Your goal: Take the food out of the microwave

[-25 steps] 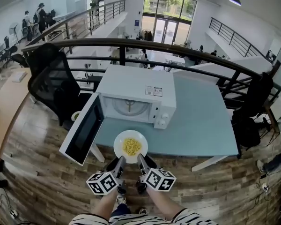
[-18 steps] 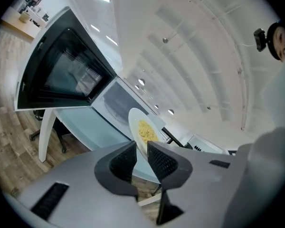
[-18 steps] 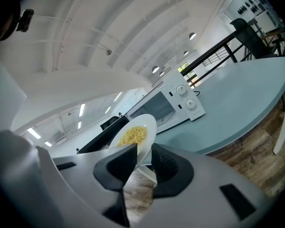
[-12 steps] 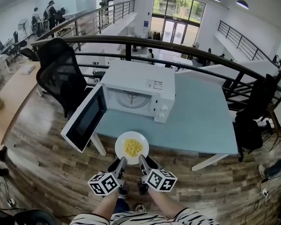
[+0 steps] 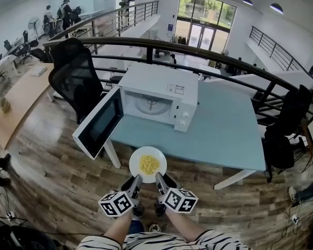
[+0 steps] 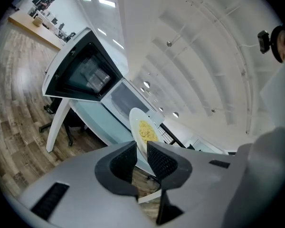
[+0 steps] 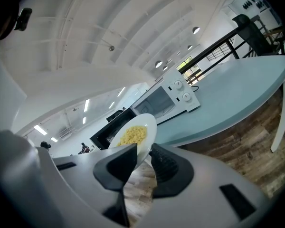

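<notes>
Since the microwave (image 5: 156,95) at the table's (image 5: 224,137) left end stands empty with its door (image 5: 96,123) swung open, removal looks nearly done: the plate (image 5: 137,159) of yellow food (image 5: 148,164) hangs just off the table's near edge. Next, I judge, it needs keeping level and setting down on bare table. Left gripper (image 5: 137,177) and right gripper (image 5: 157,176) point forward, slightly down, side by side, each clamped on the plate's near rim.

I stand on a brown wood-plank floor (image 5: 52,155) before a pale blue bench (image 5: 224,134). A black mesh office chair (image 5: 75,77) sits at its left end. Beyond, a curved black railing (image 5: 130,39) edges a bright white hall with tall windows (image 5: 198,9) and ceiling lights (image 5: 276,8). A long wooden desk (image 5: 21,100) lies far left.
</notes>
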`<action>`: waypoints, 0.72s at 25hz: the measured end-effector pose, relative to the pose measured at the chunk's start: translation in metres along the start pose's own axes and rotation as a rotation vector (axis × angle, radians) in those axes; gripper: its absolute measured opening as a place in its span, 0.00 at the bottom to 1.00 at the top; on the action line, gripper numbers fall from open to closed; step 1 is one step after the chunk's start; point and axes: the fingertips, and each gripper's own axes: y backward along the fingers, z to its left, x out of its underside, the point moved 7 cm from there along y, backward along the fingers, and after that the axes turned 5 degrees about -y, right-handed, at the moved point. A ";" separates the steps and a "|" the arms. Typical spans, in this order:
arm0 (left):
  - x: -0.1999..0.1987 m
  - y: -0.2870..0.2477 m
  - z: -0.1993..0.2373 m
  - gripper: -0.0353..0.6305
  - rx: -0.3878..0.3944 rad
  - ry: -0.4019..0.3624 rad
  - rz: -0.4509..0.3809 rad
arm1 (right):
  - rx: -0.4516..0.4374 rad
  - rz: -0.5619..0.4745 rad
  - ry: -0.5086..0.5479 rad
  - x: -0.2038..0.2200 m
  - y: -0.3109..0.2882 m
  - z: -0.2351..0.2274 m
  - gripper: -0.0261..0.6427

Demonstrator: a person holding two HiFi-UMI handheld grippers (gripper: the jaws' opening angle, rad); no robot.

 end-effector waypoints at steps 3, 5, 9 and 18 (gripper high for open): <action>0.005 0.007 -0.002 0.17 -0.006 0.001 -0.002 | -0.004 0.008 0.002 0.005 0.006 0.001 0.19; 0.007 0.013 -0.003 0.17 -0.010 0.001 -0.002 | -0.007 0.013 0.004 0.008 0.010 0.002 0.19; 0.014 0.022 -0.005 0.17 -0.017 0.008 0.001 | -0.009 0.025 0.005 0.013 0.017 0.002 0.19; 0.023 0.032 -0.007 0.17 -0.022 0.016 0.010 | -0.005 0.036 0.000 0.022 0.027 0.002 0.19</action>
